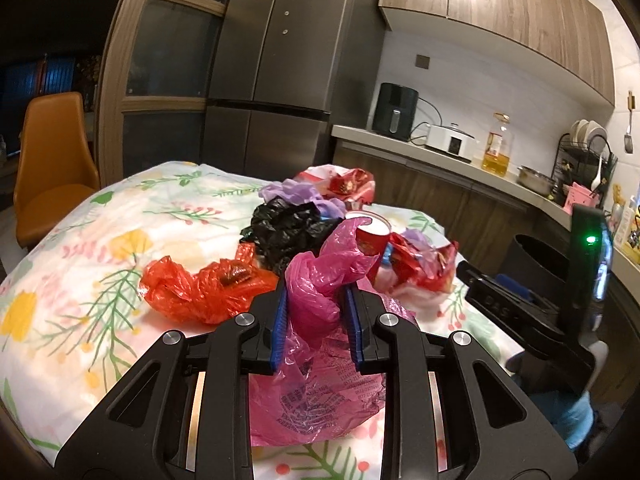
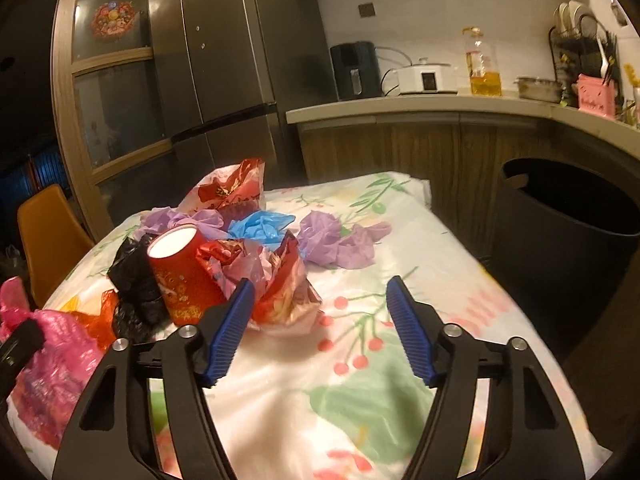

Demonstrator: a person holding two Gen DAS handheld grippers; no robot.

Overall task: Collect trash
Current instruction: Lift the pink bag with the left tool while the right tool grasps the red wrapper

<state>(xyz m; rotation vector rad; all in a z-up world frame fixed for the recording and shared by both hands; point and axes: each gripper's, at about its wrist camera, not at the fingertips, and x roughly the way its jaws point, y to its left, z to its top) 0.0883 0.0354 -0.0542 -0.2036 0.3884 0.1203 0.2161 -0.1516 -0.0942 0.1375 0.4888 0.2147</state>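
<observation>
1. Left wrist view: my left gripper [image 1: 314, 300] was clamped on a pink plastic bag [image 1: 320, 280], its blue pads pressing the bunched neck while the rest of the bag hung down between the arms over the near desk [image 1: 72, 240] with its floral cloth. Just left of it lay a crumpled orange-red bag [image 1: 192, 288]. Beyond that sat a black bag [image 1: 284, 228], with a purple bag [image 1: 292, 192] behind it. A red paper cup [image 1: 370, 236] stood just behind the pink bag's tip, with a red printed wrapper [image 1: 424, 264] to its right. My right gripper [image 1: 516, 308] showed at the right edge, in front of the black bin [image 1: 532, 248].

2. Right wrist view: my right gripper [image 2: 320, 296] stood open with nothing between its pads, over bare cloth. Its left pad was just beside the red printed wrapper [image 2: 284, 296]. The red paper cup [image 2: 180, 276] leaned left of that, against the black bag [image 2: 132, 280]. A blue bag [image 2: 260, 226] and a purple bag [image 2: 340, 244] lay farther off. The pink plastic bag [image 2: 56, 352] was at the near left. The black bin [image 2: 568, 216] stood off the desk's right edge.
</observation>
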